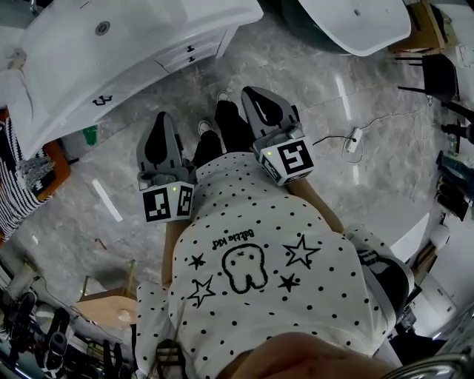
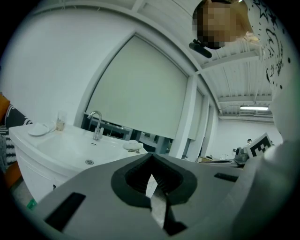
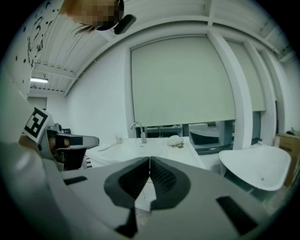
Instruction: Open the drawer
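Note:
A white vanity cabinet [image 1: 148,70] with a sink basin stands at the upper left in the head view. Its small drawers [image 1: 189,54] have black handles and sit closed on the front face. Both grippers hang in front of the person's body, well short of the cabinet and touching nothing. My left gripper [image 1: 163,118] points toward the cabinet with its jaws shut and nothing between them. My right gripper [image 1: 249,93] is beside it, also shut and empty. The left gripper view shows the basin top [image 2: 70,145] and faucet [image 2: 96,124]; the drawers are hidden there.
A white tub [image 1: 355,22] stands at the top, also in the right gripper view [image 3: 255,168]. A power strip with cable [image 1: 352,139] lies on the marble floor. A person in striped clothing [image 1: 11,185] is at the left edge. A wooden stool [image 1: 111,307] is at lower left.

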{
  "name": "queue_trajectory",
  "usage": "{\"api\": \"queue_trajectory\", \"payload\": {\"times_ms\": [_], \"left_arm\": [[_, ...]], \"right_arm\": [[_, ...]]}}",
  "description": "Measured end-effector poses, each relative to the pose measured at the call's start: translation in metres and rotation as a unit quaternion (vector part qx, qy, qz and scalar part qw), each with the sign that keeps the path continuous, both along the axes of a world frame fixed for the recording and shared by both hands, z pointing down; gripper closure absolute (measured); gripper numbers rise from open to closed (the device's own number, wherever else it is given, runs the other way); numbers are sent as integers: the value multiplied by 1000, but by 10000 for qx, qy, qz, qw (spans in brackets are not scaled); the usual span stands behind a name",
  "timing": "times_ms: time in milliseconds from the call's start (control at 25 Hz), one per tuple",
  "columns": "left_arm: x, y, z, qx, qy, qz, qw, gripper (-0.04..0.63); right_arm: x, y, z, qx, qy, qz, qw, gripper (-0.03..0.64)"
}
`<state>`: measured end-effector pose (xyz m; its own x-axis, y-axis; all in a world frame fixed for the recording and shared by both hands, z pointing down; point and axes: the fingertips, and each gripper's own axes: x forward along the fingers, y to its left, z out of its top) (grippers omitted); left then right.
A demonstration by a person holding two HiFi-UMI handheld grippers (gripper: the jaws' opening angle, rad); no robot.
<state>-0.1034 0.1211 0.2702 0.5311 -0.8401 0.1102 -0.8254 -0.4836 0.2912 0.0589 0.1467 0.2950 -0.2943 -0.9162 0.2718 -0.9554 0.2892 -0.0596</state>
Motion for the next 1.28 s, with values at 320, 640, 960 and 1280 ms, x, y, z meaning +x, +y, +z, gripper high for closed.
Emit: {"api": "queue_trajectory", "payload": {"times_ms": [320, 640, 960, 1280], "left_arm": [[30, -71, 7, -208, -150, -327, 9991, 591], [67, -117, -1, -75, -91, -572, 9983, 591], [98, -134, -1, 2, -62, -728, 9973, 591], [114, -133, 9, -92, -53, -537, 9985, 591]], "right_arm": [[36, -81, 5, -112, -104, -234, 9996, 601], [76, -130, 2, -5, -124, -369, 9992, 601], [108, -153, 1, 92, -69, -489, 9987, 601], [117, -151, 8, 64, -104, -430, 9990, 601]]}}
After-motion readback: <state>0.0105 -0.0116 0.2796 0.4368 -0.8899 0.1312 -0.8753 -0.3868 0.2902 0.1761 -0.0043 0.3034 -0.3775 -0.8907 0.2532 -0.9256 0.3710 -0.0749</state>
